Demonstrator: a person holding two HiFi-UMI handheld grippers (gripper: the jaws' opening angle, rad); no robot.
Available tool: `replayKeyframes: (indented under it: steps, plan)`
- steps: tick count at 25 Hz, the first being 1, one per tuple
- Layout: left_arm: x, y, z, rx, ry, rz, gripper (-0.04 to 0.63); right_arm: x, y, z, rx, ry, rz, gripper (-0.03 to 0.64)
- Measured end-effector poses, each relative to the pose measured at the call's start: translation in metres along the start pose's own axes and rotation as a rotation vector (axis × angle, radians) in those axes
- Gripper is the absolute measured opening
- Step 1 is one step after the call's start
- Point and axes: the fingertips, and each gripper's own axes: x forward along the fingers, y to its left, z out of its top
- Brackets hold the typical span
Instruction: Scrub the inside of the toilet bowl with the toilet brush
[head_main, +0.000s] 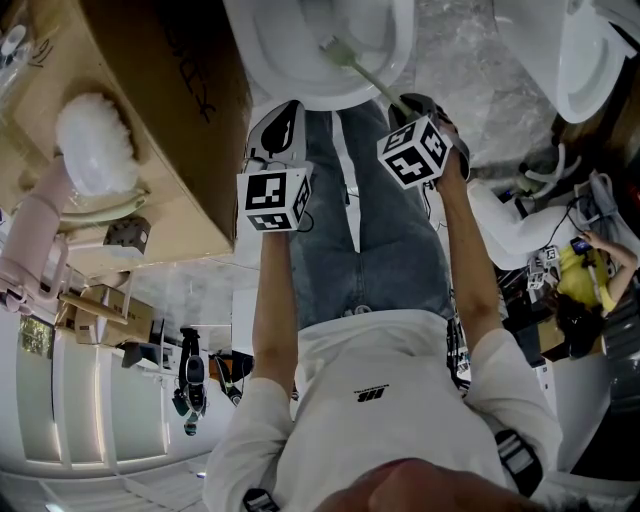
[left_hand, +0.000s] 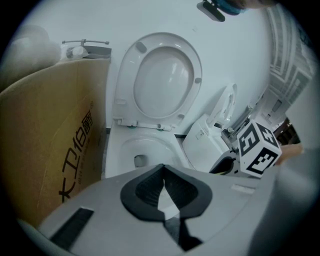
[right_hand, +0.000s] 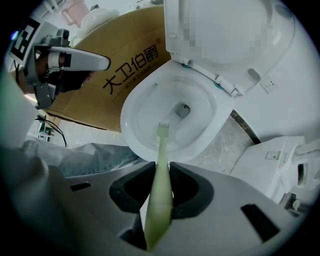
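The white toilet bowl (head_main: 300, 60) stands at the top of the head view, its lid (left_hand: 162, 80) and seat raised. My right gripper (head_main: 410, 105) is shut on the pale green handle of the toilet brush (right_hand: 160, 190). The brush's small bristled head (right_hand: 163, 127) reaches over the near rim and into the bowl (right_hand: 145, 107), short of the drain hole. My left gripper (head_main: 283, 115) hangs to the left of the brush, above the bowl's front edge. In the left gripper view its jaws (left_hand: 162, 170) meet at the tip with nothing between them.
A large cardboard box (left_hand: 50, 140) stands tight against the bowl's left side. Another white toilet unit (left_hand: 210, 140) sits close on the right. Marbled floor (right_hand: 225, 145) shows beside the bowl. A fluffy white brush on a pink holder (head_main: 95, 140) rests beyond the box.
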Motion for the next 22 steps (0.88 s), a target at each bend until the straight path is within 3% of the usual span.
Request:
replayKeyframes:
  steps: [9, 22]
  plan:
    - [0.002, 0.001, -0.001, -0.002, 0.009, -0.006, 0.011, 0.004, 0.016, 0.008, 0.065, -0.014, 0.039, 0.081]
    - [0.008, 0.009, 0.004, 0.001, 0.024, -0.014, 0.011, 0.027, 0.016, 0.023, 0.249, -0.009, 0.041, 0.081]
